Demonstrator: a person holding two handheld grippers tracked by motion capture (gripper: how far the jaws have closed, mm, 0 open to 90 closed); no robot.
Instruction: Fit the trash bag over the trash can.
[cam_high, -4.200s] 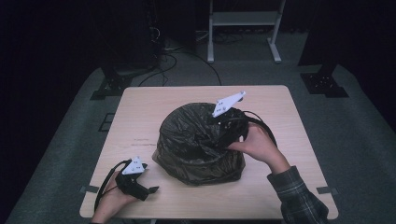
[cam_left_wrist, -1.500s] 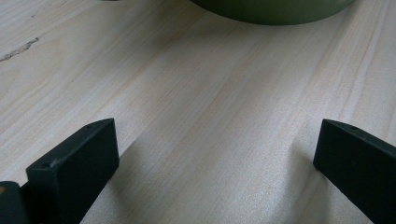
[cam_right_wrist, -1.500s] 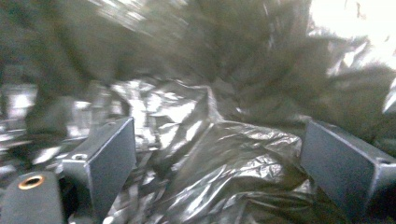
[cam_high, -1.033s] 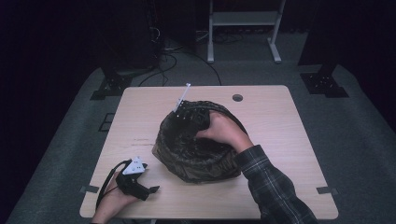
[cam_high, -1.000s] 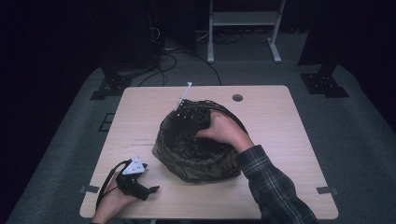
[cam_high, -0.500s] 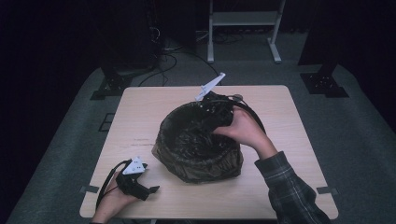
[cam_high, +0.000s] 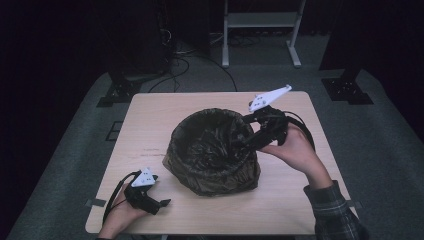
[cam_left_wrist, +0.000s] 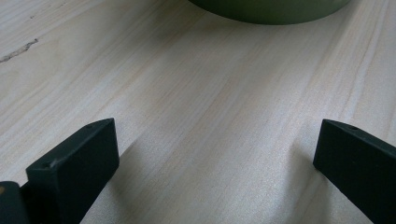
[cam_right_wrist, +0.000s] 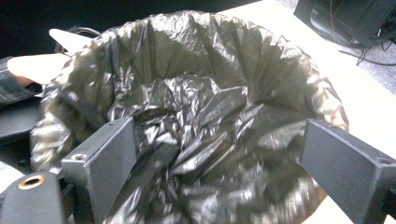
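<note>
Crinkled, glossy black plastic bag (cam_high: 212, 150) lines a bin on a smooth, matt pale wood table (cam_high: 150, 120).

1 bin (cam_left_wrist: 271, 11) w/ 1 bag (cam_high: 212, 150), 2 claws (cam_high: 162, 204) (cam_high: 240, 145), 1 table (cam_high: 150, 120)

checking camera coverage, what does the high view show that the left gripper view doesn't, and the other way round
High view alone: the whole table, the black bag lining a bin, both hands, the right gripper at the bag's right rim, floor and stands behind.

Left gripper view alone: its own two fingers close up, spread wide apart just over the wood, and the bin's bare green base at the top edge.

Both: the wooden tabletop and the left gripper, resting near the table's front left.
</note>
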